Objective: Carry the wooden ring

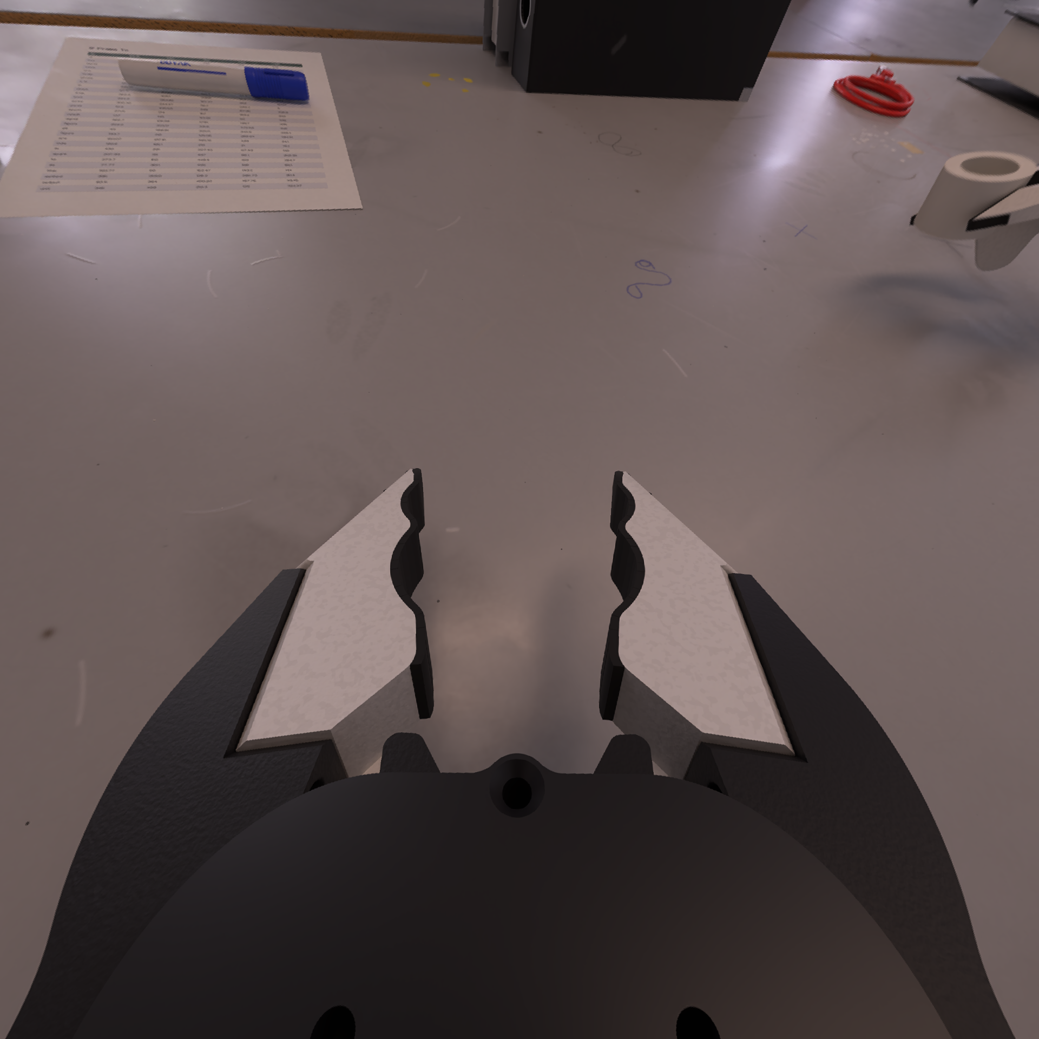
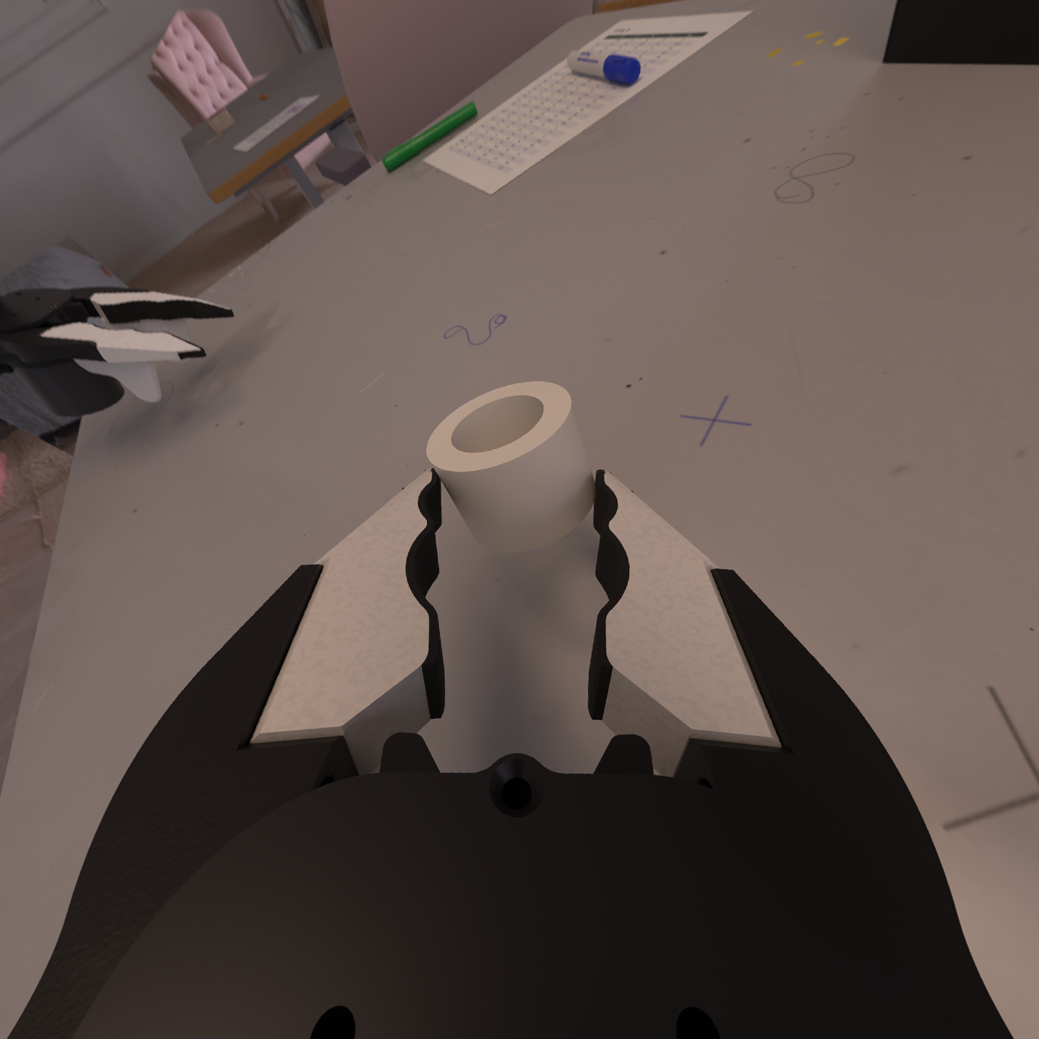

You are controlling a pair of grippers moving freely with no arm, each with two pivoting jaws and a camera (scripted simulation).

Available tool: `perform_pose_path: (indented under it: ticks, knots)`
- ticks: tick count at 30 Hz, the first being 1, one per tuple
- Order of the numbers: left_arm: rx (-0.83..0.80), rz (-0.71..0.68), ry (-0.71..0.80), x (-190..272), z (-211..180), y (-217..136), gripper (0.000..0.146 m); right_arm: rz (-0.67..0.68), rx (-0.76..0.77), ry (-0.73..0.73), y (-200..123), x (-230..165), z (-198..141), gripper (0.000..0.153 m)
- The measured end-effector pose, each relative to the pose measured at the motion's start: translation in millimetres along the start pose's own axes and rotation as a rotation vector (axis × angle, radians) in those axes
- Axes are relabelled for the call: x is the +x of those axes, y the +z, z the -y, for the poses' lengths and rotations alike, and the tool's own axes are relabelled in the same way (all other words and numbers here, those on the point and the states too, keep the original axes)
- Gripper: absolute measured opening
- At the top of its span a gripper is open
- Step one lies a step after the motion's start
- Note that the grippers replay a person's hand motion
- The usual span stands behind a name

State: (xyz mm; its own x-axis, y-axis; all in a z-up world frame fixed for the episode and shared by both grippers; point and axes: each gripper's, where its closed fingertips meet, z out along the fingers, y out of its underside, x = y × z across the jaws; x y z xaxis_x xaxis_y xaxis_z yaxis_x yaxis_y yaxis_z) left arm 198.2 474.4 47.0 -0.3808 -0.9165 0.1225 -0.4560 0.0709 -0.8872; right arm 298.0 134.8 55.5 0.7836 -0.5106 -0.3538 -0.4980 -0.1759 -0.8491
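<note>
1. The pale, thick-walled wooden ring (image 2: 509,466), a short hollow cylinder, is gripped at its lower sides between the tips of the right tongs (image 2: 516,483); it appears lifted off the grey scuffed bench (image 2: 731,281) and tilted, its opening turned up and slightly left.
2. In the left wrist view the same ring (image 1: 967,191) is seen at the far right, with the fingers of the right tongs (image 1: 1006,216) closed around it.
3. The left tongs (image 1: 517,478) are held wide apart above bare bench (image 1: 506,337), with nothing between the fingers.
4. In the right wrist view the left tongs (image 2: 216,331) are seen at the left edge of the bench, well apart from the ring.
5. A white printed sheet (image 1: 185,146) is laid at the far left of the bench, and a white marker with a blue cap (image 1: 216,81) is rested on it.
6. A green cylindrical stick (image 2: 430,136) is laid just beside that sheet (image 2: 562,112).
7. A coiled red cable (image 1: 874,95) is placed at the far right, near a black box (image 1: 641,50).
8. Blue pen marks, a squiggle (image 2: 475,330) and a cross (image 2: 714,420), are drawn on the bench beyond the ring.
</note>
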Motion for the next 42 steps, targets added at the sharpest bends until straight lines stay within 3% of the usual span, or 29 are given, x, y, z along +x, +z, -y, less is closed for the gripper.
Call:
perform_pose_path:
  ticks: [5,10,18,21,30,42]
  knots:
    - [0.002,0.008,-0.018,-2,1,0,0.067,0.007,-0.033,-0.034,3,-4,-3,0.055]
    - [0.027,-0.027,-0.003,18,22,12,0.067,-0.005,0.053,-0.019,-6,-2,5,0.055]
    - [-0.024,-0.103,0.176,85,89,70,0.067,0.069,0.295,0.098,-49,4,23,0.055]
    - [-0.027,-0.133,0.195,110,102,91,0.067,0.084,0.314,0.088,-60,2,22,0.055]
    - [-0.078,-0.198,0.216,159,110,137,0.067,0.115,0.357,0.105,-74,2,22,0.055]
    - [-0.084,-0.228,0.198,159,109,146,0.067,0.107,0.322,0.119,-69,4,20,0.055]
